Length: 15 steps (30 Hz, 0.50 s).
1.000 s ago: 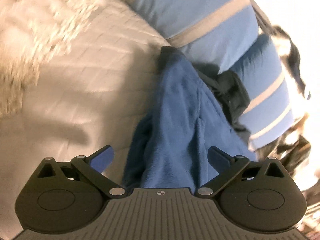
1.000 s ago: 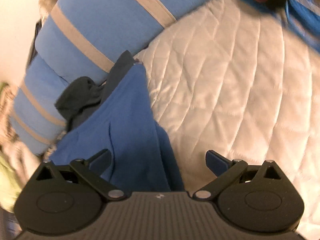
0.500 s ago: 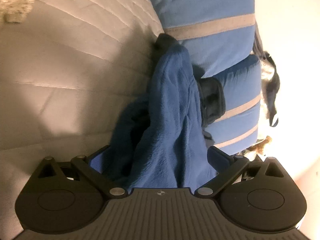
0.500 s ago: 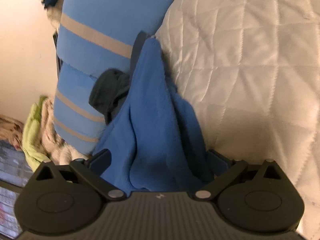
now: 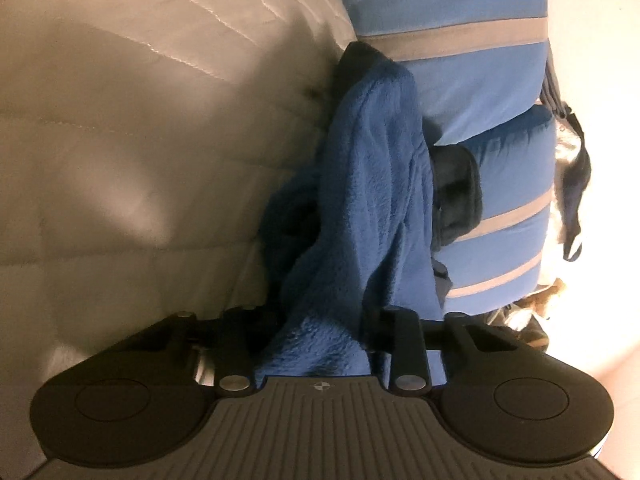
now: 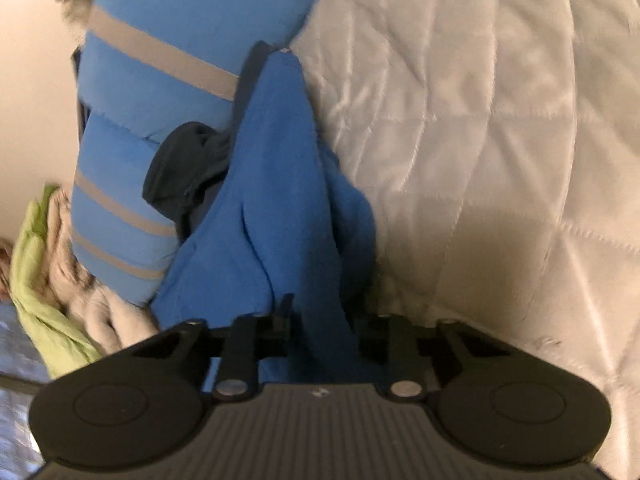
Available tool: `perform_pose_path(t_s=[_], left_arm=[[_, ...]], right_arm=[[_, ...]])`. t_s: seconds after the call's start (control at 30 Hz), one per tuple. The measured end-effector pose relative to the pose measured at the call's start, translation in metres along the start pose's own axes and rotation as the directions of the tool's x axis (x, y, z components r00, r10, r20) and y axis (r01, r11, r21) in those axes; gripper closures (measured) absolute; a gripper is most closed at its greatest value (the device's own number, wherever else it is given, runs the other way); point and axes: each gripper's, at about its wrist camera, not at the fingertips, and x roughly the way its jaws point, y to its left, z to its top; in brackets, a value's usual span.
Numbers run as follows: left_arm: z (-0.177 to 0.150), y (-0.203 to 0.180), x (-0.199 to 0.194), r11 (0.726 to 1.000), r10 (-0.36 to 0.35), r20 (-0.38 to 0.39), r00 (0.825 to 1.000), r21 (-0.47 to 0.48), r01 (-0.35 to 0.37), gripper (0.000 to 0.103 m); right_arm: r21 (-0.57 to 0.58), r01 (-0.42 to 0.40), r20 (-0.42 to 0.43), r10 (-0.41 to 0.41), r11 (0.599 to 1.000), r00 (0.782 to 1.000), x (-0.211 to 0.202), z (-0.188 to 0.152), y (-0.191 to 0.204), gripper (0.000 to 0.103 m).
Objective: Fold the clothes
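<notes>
Blue fleece garment (image 5: 372, 200) lies in a bunched ridge on the bed's white quilted cover (image 5: 140, 140), its far end pushed up against two blue pillows with grey stripes, one (image 5: 460, 8) stacked above the other (image 5: 516, 184). Its near end is gathered between the fingers of both grippers.

Left gripper (image 5: 316, 332): the fingers have just been closing and now pinch a thick fold of the fleece between them. Right gripper (image 6: 320, 328): the fingers have likewise just drawn in and clamp a narrower fold of the same cloth (image 6: 276, 184).

One dark navy piece of clothing (image 6: 180, 168) is wedged between the fleece and the pillows, touching both; its shape is too crumpled to tell what it is. Beyond the pillows, at the bed's edge in the right wrist view, sits a heap of one pale green cloth (image 6: 36, 264) and some whitish, furry fabric (image 6: 100, 308). In the left wrist view a dark strap or cloth (image 5: 576, 184) hangs past the pillows against a bright, washed-out background.

Count: one fleece, two pillows, two grippers.
</notes>
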Motion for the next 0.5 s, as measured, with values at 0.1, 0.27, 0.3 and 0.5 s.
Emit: perform_pose_path(t_s=[0.1,0.27,0.3,0.5], left_arm=[[-0.003,-0.012,-0.009,0.999,0.017,0.009,1.000,0.027,-0.017,0.076],[-0.009,-0.032,-0.026,0.997,0.034,0.002,0.999,0.075,-0.034,0.077],[-0.012,-0.035,-0.029,0.996,0.038,-0.004,0.999,0.081,-0.038,0.077],[-0.033,-0.036,-0.049,0.993,0.076,-0.039,0.996,0.091,-0.072,0.077]], right_arm=[[-0.079,0.047,0.035,-0.045,0.996,0.998,-0.009,-0.004,0.017,0.088],[-0.142,0.083,0.066,-0.075,0.986,0.995,-0.029,-0.011,0.039,0.090],[-0.146,0.088,0.067,-0.079,0.985,0.995,-0.033,-0.013,0.041,0.090],[-0.145,0.118,0.038,-0.114,0.982,0.993,-0.058,-0.030,0.046,0.090]])
